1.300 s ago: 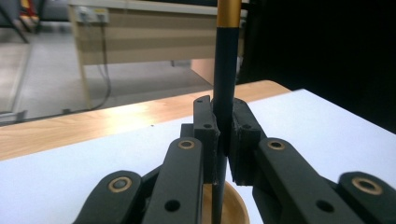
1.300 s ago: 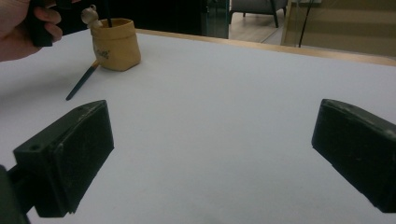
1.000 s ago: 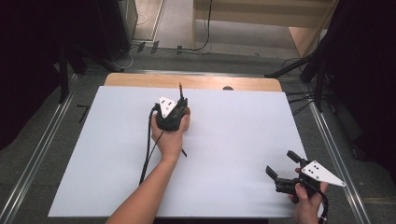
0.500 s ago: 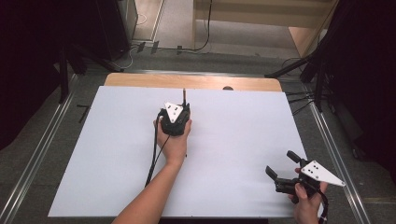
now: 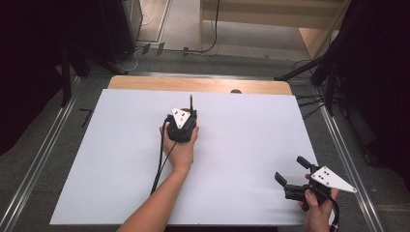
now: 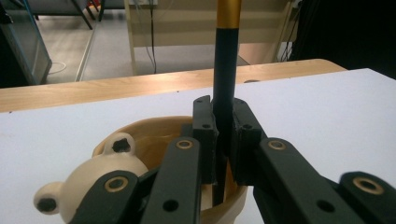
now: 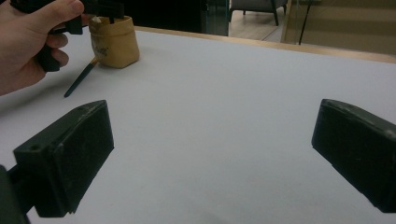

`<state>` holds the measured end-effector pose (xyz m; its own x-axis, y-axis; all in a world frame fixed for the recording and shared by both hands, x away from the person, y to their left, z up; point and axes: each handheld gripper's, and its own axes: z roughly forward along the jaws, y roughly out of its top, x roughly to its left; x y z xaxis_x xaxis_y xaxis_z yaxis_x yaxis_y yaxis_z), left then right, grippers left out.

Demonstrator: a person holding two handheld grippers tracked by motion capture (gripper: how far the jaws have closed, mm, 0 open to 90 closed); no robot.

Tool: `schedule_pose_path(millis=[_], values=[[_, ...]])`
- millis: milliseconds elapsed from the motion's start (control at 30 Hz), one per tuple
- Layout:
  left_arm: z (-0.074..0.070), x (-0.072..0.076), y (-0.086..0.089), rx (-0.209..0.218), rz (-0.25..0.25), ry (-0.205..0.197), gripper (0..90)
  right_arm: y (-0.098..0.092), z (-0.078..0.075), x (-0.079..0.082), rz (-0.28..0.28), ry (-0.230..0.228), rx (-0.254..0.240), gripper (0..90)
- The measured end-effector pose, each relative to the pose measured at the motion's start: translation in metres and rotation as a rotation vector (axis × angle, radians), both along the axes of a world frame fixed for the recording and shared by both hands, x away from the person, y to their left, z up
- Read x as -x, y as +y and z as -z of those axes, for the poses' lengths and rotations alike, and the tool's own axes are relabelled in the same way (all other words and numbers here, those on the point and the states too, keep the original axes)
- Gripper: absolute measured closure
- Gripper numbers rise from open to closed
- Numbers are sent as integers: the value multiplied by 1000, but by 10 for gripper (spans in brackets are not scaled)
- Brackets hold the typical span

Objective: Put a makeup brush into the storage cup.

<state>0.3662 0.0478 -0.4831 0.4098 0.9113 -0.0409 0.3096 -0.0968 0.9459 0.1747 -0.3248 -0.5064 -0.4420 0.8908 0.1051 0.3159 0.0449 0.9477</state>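
Observation:
My left gripper point(image 5: 189, 115) stands near the middle of the white table point(image 5: 251, 145), shut on a dark pen with a gold band point(image 6: 226, 60) that points upright. The pen's lower end hangs inside a tan cup point(image 6: 140, 135) with a bear-shaped ornament point(image 6: 93, 177) on its rim. Seen from the right gripper view, the cup point(image 7: 114, 41) stands under the left hand, and a second thin dark pen point(image 7: 80, 78) lies on the table beside it. My right gripper point(image 5: 291, 169) rests open at the front right, nothing between its jaws.
A strip of bare wood point(image 5: 203, 84) runs along the table's far edge. Metal rails point(image 5: 345, 154) flank the table on both sides. The left gripper's cable point(image 5: 159, 164) trails along the forearm.
The left gripper has shifted slightly right and nearer with the pen, which now stands more upright. The right gripper has not moved.

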Motion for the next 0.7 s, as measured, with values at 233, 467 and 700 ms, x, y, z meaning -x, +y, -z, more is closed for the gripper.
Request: schedule_pose_path(millis=[233, 467, 700], values=[[0, 0, 1, 5, 6, 5, 793, 0, 0, 0, -1, -1, 0, 0], [-3, 4, 2, 6, 22, -6, 766, 0, 0, 0, -1, -1, 0, 0], [-6, 11, 9, 15, 45, 0, 726, 0, 0, 0, 0, -1, 1, 0]])
